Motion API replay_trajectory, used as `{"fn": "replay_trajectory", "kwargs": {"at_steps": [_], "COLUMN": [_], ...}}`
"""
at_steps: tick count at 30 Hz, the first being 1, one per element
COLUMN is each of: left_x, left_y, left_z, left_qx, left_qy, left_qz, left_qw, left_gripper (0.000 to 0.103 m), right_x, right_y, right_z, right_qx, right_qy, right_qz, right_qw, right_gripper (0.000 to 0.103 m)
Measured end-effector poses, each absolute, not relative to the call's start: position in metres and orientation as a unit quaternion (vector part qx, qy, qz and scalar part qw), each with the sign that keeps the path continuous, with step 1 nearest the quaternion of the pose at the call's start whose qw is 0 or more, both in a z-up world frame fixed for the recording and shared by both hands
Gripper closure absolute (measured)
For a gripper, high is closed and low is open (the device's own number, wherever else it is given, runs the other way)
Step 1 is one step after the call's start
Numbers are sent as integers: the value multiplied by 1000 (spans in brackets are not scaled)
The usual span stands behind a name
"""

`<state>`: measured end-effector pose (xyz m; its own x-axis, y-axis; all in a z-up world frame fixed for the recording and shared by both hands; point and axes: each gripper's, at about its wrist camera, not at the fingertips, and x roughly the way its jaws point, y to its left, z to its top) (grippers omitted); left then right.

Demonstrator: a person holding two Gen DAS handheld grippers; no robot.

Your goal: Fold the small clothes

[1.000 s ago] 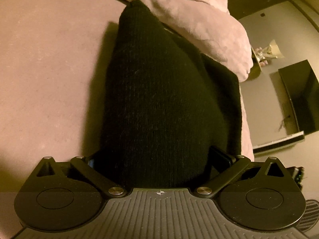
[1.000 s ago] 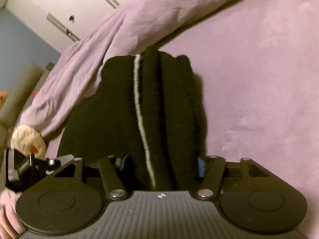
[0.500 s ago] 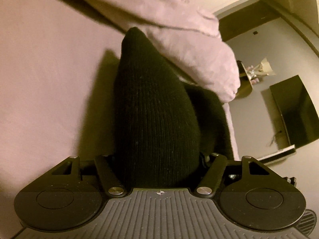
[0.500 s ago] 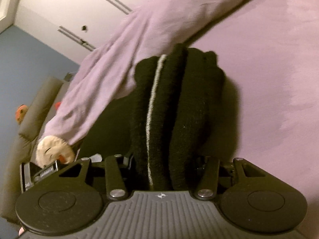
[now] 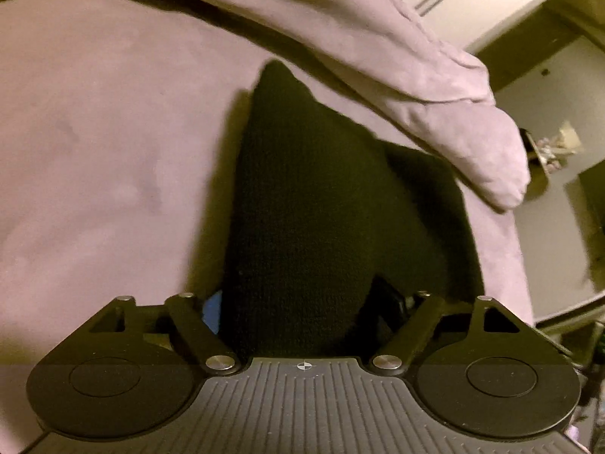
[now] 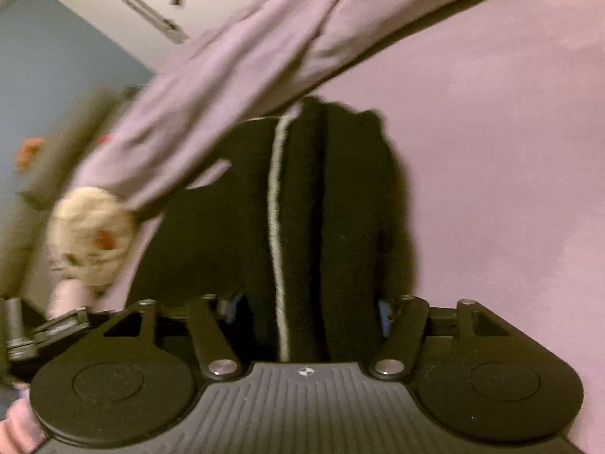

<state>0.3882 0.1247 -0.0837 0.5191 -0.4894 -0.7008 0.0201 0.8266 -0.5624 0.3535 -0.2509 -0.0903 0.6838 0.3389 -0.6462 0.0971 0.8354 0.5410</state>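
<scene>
A black knit garment (image 5: 302,204) hangs from both grippers over a pink bed (image 5: 94,151). My left gripper (image 5: 295,302) is shut on one bunched edge of it, and the cloth fills the gap between the jaws. My right gripper (image 6: 306,310) is shut on the other edge of the garment (image 6: 321,208), where a thin white stripe (image 6: 276,204) runs along a fold. The fingertips of both grippers are hidden by the cloth.
A rolled pink blanket (image 5: 378,49) lies across the bed behind the garment, also in the right wrist view (image 6: 242,64). A pale plush toy (image 6: 90,230) sits at the bed's left edge. A white wall, a dark screen (image 5: 593,196) and a shelf lie beyond the bed.
Both grippers have lifted and pulled back with the garment; it now looks smaller and further from the blanket roll. The right view is blurred by movement.
</scene>
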Motion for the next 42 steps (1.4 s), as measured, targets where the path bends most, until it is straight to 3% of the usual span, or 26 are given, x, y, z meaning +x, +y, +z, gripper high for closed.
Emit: {"fn": "replay_trajectory", "kwargs": {"at_steps": [5, 9, 11, 13, 16, 18, 22, 27, 30, 32, 33, 39, 42], "left_x": [346, 319, 310, 304, 303, 304, 303, 298, 296, 295, 294, 292, 300], "left_y": [142, 141, 142, 139, 132, 132, 129, 127, 125, 124, 123, 120, 118], "left_z": [-63, -69, -78, -89, -106, -113, -113, -112, -111, -109, -106, -79, -82], "left_qx": [-234, -213, -209, -207, -204, -206, -198, -188, -195, -202, -204, -209, -212], "left_qy": [418, 440, 454, 470, 485, 487, 482, 483, 483, 483, 480, 448, 455], "left_qz": [-136, -137, -145, -147, -140, -131, -131, -140, -142, -144, -145, -159, -161], "left_qw": [867, 862, 854, 846, 839, 839, 843, 844, 842, 840, 841, 854, 850], "left_gripper": [8, 8, 8, 8, 9, 9, 9, 9, 9, 9, 9, 8, 8], "right_x": [293, 285, 296, 313, 316, 312, 315, 346, 373, 377, 377, 346, 348], "right_y": [-231, -217, -212, -207, -211, -211, -207, -217, -218, -221, -219, -218, -215], "right_z": [-45, -31, -41, -57, -80, -84, -78, -74, -90, -100, -98, -59, -76], "right_qx": [180, 174, 187, 196, 224, 212, 195, 224, 265, 290, 280, 159, 88], "right_qy": [330, 314, 334, 363, 388, 383, 386, 376, 399, 407, 406, 341, 363], "right_qz": [-9, 44, 62, 53, 37, 41, 52, 82, 98, 99, 96, 51, 3], "right_qw": [926, 932, 922, 909, 893, 898, 900, 895, 873, 860, 865, 925, 928], "right_gripper": [36, 37, 42, 59, 75, 78, 75, 53, 52, 79, 87, 89, 89]}}
